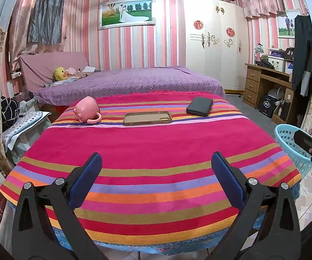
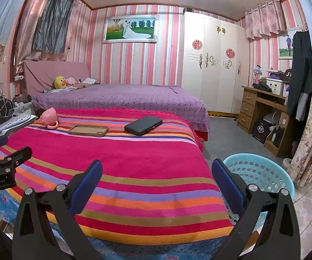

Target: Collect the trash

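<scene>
My left tongs (image 1: 156, 173) stand wide, holding nothing, over the near edge of the bench (image 1: 151, 147) with its striped cloth. My right tongs (image 2: 156, 177) are wide too and hold nothing, over the bench's near right corner.

From the left wrist view, three things lie in a row on the far part of the cloth, each apart from the next. The pink mug (image 1: 86, 109) lies tipped on its side at 11 o'clock, handle toward me. The brown phone case (image 1: 147, 118) lies flat at 12 o'clock, open side up. The black wallet (image 1: 199, 106) lies flat at 1 o'clock, just beyond and right of the case.

The blue basket (image 2: 262, 177) stands on the floor beside the bench's right edge, at 3 o'clock from my right tongs; its near rim is hidden behind my right finger. From the left wrist it shows at 3 o'clock, partly behind my right tongs' body.

I cannot tell any loose trash on the cloth; what lies inside the basket is not clear.

Behind the bench, at 12 o'clock, is a bed (image 1: 130, 82) with a purple cover, and a yellow duck toy (image 1: 60, 73) sits at its head at 10 o'clock.
</scene>
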Demonstrator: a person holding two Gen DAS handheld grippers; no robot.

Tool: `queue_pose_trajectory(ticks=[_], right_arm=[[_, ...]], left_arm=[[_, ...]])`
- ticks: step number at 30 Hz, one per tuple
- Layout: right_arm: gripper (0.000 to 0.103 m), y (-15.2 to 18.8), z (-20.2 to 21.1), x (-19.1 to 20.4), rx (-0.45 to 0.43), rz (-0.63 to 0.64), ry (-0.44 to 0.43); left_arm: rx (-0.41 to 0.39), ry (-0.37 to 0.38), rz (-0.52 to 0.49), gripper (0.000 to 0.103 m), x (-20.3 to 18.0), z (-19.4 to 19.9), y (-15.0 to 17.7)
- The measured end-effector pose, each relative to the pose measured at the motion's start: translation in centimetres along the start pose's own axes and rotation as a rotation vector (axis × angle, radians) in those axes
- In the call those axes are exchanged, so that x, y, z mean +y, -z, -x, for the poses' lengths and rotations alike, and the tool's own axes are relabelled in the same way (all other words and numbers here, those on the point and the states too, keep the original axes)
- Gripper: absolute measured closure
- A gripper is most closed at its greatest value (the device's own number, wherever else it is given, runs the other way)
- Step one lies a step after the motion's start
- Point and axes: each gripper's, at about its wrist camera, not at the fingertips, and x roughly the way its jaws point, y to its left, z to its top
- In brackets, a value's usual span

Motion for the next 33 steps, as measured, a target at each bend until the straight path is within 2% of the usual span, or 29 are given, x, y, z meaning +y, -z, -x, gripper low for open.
queue_pose_trajectory(ticks=[8, 33], right_arm=[[0.005, 0.02, 0.51, 0.07, -0.016, 0.009, 0.007], [0.005, 0.24, -0.11, 0.69, 0.017, 0.019, -0.022]], left_arm=[[0.004, 0.003, 0.002, 0.005, -0.35, -0.12, 0.16], [0.003, 0.008, 0.012, 0.005, 0.07, -0.05, 0.07]])
